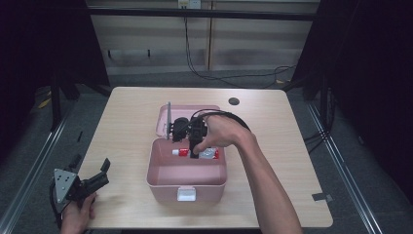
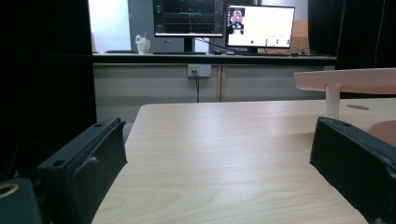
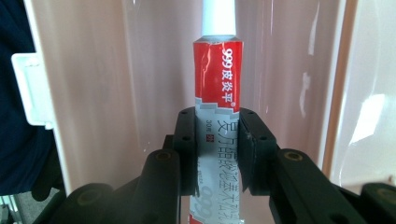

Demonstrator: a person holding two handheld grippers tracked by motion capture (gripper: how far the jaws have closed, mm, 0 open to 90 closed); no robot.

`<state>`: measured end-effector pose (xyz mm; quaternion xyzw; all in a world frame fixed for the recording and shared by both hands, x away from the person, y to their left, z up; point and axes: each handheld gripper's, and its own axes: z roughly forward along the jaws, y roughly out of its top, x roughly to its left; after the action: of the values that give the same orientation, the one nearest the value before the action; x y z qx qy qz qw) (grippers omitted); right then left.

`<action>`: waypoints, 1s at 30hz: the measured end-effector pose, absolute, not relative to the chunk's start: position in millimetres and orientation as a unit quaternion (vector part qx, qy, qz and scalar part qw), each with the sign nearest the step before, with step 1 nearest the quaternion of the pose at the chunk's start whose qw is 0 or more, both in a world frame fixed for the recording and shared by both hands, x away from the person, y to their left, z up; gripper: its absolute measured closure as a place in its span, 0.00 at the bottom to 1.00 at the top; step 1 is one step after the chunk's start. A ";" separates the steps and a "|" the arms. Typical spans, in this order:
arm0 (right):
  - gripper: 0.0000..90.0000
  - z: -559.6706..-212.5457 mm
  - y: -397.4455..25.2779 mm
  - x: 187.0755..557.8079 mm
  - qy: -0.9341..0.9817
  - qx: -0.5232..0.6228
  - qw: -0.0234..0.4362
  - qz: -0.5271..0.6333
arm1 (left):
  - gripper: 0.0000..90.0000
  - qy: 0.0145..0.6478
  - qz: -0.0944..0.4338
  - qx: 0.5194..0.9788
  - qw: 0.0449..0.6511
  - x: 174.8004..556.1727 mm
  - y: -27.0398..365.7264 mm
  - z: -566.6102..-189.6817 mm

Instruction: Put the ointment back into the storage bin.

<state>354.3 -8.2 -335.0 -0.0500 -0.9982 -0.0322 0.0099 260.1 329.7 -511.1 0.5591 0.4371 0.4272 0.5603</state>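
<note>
A pink plastic box (image 1: 187,184) stands in the middle of the table with its lid (image 1: 168,120) raised behind it. My right gripper (image 1: 195,152) reaches down into the box and is shut on a red, white and silver ointment tube (image 3: 218,93) with a white cap. In the high view the tube (image 1: 181,152) lies across the inside of the box, cap to the left. My left gripper (image 1: 103,170) rests at the table's front left corner, jaws wide open with nothing between them. Its black fingers (image 2: 88,158) frame bare tabletop.
The box's white front latch (image 1: 187,194) faces the near edge. A dark round grommet hole (image 1: 234,101) sits at the back right of the table. From the left gripper view the pink lid's edge (image 2: 345,80) juts in at the right.
</note>
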 end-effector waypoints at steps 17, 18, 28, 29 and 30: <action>0.79 -369.5 6.1 365.8 -0.999 -0.041 0.011 -0.022 | 0.04 0.437 0.428 0.558 0.562 260.3 329.6 -511.3; 0.79 -370.3 7.0 365.7 -0.999 -0.045 0.014 -0.020 | 0.04 0.436 0.428 0.558 0.562 260.3 329.6 -511.3; 0.79 -385.8 14.0 368.7 -0.999 -0.043 -0.001 -0.020 | 0.04 0.436 0.427 0.558 0.562 260.3 329.6 -511.3; 0.79 -387.1 14.5 369.0 -0.999 -0.041 -0.001 -0.020 | 0.04 0.436 0.427 0.558 0.562 260.3 329.6 -511.3; 0.79 -388.2 15.6 368.5 -0.999 -0.044 -0.001 -0.020 | 0.04 0.436 0.427 0.558 0.562 260.3 329.7 -511.3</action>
<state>368.5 15.6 -388.2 -0.0443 -0.9988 -0.0198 -0.0007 260.3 329.7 -511.3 0.5581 0.4361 0.4269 0.5622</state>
